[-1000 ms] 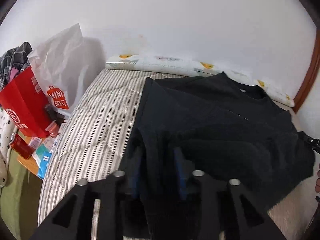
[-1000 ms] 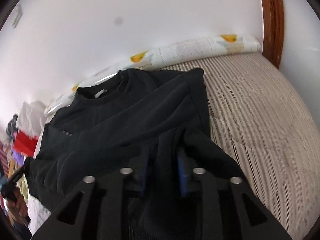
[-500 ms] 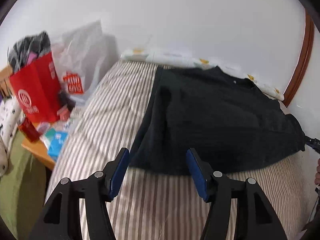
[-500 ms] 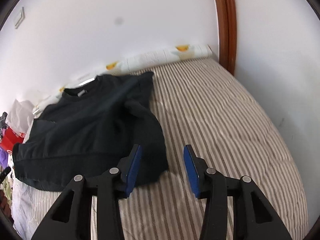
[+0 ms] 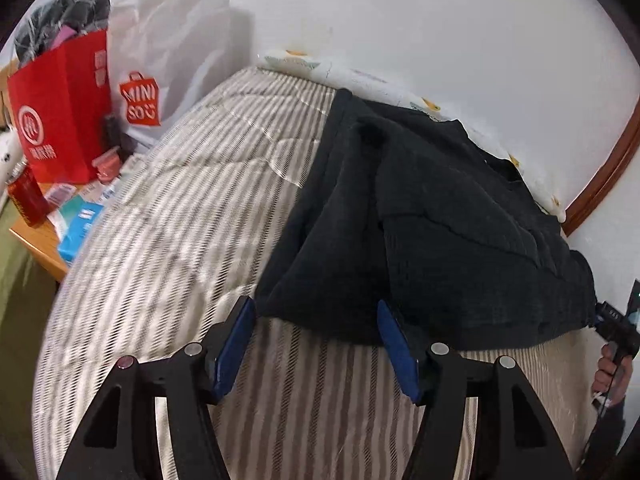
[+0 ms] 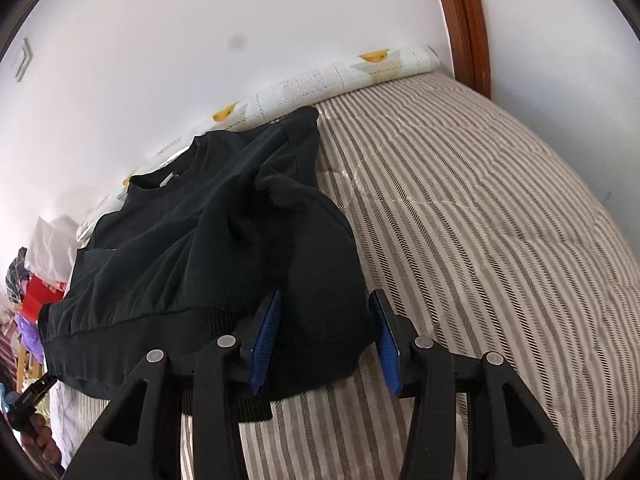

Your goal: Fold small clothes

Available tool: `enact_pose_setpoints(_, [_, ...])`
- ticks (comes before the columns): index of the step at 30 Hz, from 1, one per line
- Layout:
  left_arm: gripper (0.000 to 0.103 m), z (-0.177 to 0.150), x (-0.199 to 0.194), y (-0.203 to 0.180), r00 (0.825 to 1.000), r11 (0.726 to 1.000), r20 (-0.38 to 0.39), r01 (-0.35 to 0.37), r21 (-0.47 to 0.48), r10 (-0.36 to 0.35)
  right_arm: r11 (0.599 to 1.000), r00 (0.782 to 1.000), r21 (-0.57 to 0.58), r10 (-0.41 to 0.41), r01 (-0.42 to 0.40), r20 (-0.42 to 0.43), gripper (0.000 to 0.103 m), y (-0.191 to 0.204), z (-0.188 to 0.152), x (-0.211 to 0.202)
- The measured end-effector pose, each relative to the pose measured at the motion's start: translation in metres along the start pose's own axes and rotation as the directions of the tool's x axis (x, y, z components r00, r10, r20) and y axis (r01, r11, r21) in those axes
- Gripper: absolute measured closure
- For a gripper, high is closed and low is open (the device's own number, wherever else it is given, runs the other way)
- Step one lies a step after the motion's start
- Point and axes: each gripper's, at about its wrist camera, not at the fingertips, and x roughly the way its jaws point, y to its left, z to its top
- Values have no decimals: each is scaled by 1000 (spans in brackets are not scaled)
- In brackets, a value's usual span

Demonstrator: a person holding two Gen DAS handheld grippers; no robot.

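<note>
Hovering with jaws spread wide and holding nothing, left claw (image 5: 316, 344) low in the frame, blue pads (image 5: 234, 344) straddling the near hem corner of the black sweatshirt (image 5: 420, 216) without gripping it. Same story for right claw (image 6: 326, 336): wide apart, nothing between the pads, framing the rounded bulge of the garment's other hem corner at lower centre. Spread across the striped bed (image 6: 480, 208), with the collar toward the wall at upper left of the right view and the ribbed hem nearest both claws; one sleeve looks already laid inward over the body, leaving lumps rather than a flat panel. Beyond that, a patterned roll (image 6: 320, 80) along the wall, a brown wooden frame (image 6: 464, 20) at upper right, and in the left view a red bag (image 5: 60, 108) and a white Miniso bag (image 5: 160, 60) at upper left beside the bed.

Judged as soft, thick knit: light, limp, no stiffness of its own, likely to sag and bunch wherever unsupported, not slippery against the quilted cover. Best taken at the ribbed hem band, one corner per claw, pinching both layers together so the fold carries evenly toward the collar. Worth flattening the raised hump near the right claw first, probably, to avoid trapping a crease
</note>
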Motion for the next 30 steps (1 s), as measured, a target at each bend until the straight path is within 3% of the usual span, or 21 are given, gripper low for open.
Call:
enact_pose_setpoints(6, [44,5,11,-15,998,998,35,-50,31,49,1000,1000,-12,-11,11,12,61,7,1,10])
enact_pose_setpoints(7, [45,5,12,-17,998,998,38,-59,32,58,1000,1000,-19,0,1,10,70,8,1,11])
enact_pose_setpoints(9, [59,4,11,-19,998,998,40,-51,37,49,1000,1000,-31,6,-6,2,74,12,3,11])
enact_pose_setpoints(10, [75,3,10,-20,998,998,40,-46,36,45,999,1000,-39,1,-1,2,77,14,3,10])
enact_pose_setpoints(11, [82,2,8,-20,998,998,47,-48,38,46,999,1000,-53,-3,3,5,80,17,2,8])
enact_pose_setpoints(13, [87,1,4,-22,998,998,54,-46,45,44,997,1000,-71,-8,9,12,83,20,1,4])
enact_pose_setpoints(22, [89,-9,-22,-23,996,998,74,-48,49,44,997,1000,-76,2,0,23,85,23,-10,-18])
enact_pose_setpoints(30, [89,-48,-52,-23,997,995,64,-42,88,36,996,1000,-94,-10,12,20,85,21,-29,-45])
